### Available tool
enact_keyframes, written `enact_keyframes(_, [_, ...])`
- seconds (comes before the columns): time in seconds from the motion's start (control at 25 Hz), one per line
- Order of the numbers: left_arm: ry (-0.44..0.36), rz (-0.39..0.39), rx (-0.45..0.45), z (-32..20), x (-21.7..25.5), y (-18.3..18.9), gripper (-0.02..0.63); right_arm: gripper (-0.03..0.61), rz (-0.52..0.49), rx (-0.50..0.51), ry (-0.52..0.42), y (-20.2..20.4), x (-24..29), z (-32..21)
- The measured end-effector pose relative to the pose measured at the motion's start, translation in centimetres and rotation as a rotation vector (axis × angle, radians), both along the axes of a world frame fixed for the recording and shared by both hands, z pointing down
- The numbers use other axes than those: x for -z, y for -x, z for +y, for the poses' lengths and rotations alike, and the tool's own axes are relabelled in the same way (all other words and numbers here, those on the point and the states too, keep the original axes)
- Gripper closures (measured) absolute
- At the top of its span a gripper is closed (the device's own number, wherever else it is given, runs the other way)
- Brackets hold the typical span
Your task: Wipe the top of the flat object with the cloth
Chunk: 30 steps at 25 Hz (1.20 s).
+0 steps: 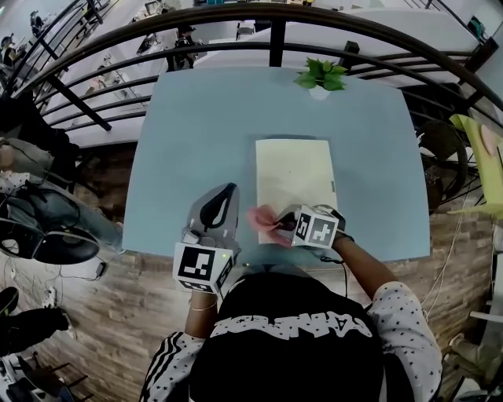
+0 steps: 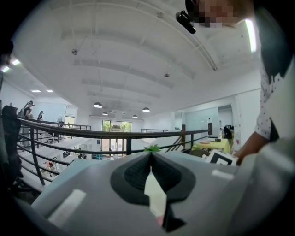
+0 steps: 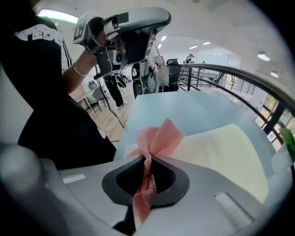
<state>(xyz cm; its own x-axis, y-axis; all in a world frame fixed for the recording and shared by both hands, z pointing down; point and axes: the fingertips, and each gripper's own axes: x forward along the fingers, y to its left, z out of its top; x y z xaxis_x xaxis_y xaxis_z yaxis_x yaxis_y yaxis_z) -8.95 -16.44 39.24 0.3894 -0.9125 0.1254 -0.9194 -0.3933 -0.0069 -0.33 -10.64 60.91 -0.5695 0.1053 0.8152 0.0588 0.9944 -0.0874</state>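
1. Table [image 1: 189, 141]: pale blue rectangular top. Its far edge stands beside a dark metal railing [image 1: 236, 20].
2. Flat object [image 1: 295, 177]: 1 cream rectangular sheet. It lies flat on the table, right of the middle, with its long sides running away from the person and its near short edge close to the table's near edge.
3. Cloth [image 1: 263, 222]: 1 pink, bunched piece. Its free end fans out and rests on the near-left corner of the flat object, with part of it over the table beside that corner.
4. Right tongs [image 1: 283, 226]: closed on the cloth. The right gripper view shows a twisted strip of it pinched between the 2 jaws. The tongs point toward the person's left, low over the near edge of the flat object.
5. Left tongs [image 1: 229, 190]: jaws closed tip to tip, nothing held. They are just left of the flat object and point away from the person. The right gripper view shows them raised clear of the table.
6. Potted plant [image 1: 321, 76]: 1 small plant with green leaves in a white pot. It stands at the table's far edge, well apart from the flat object.
7. Person: black top, white star-dotted sleeve [image 1: 401, 318], standing at the table's near edge.
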Motion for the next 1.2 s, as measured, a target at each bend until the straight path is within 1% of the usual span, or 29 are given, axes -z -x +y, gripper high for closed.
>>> enact_keyframes(0.08, [0.004,-0.008,0.018,0.0,-0.1,0.4,0.614,0.560,-0.006,-0.020,-0.092,-0.5,0.3,-2.5])
enact_keyframes(0.16, [0.012,-0.014,0.039,0.3,-0.3,0.9,0.614,0.560,-0.027,-0.063,-0.169,-0.8,0.9,-5.2])
enact_keyframes(0.32, [0.001,-0.024,0.076,0.6,0.2,1.9,0.614,0.559,-0.088,-0.204,-0.278,-1.8,2.5,-11.4])
enact_keyframes(0.44, [-0.010,-0.035,0.096,0.8,0.8,2.4,0.614,0.558,-0.104,-0.324,-0.308,-2.9,3.6,-15.6])
enact_keyframes(0.56, [-0.008,-0.057,0.113,1.2,0.8,3.2,0.614,0.558,-0.107,-0.394,-0.315,-3.4,4.1,-18.2])
enact_keyframes(0.68, [-0.013,-0.080,0.140,1.6,1.0,4.0,0.614,0.558,-0.092,-0.413,-0.337,-3.5,3.8,-20.2])
enact_keyframes(0.88, [-0.016,-0.090,0.191,1.7,1.1,4.6,0.614,0.558,-0.014,-0.388,-0.397,-4.0,2.2,-23.5])
enact_keyframes(1.0, [-0.016,-0.095,0.222,1.9,1.0,5.2,0.614,0.558,0.021,-0.378,-0.405,-3.8,0.9,-25.0])
enact_keyframes(1.2, [-0.008,-0.103,0.277,3.3,1.3,7.4,0.614,0.558,0.073,-0.363,-0.411,-2.7,-0.6,-25.7])
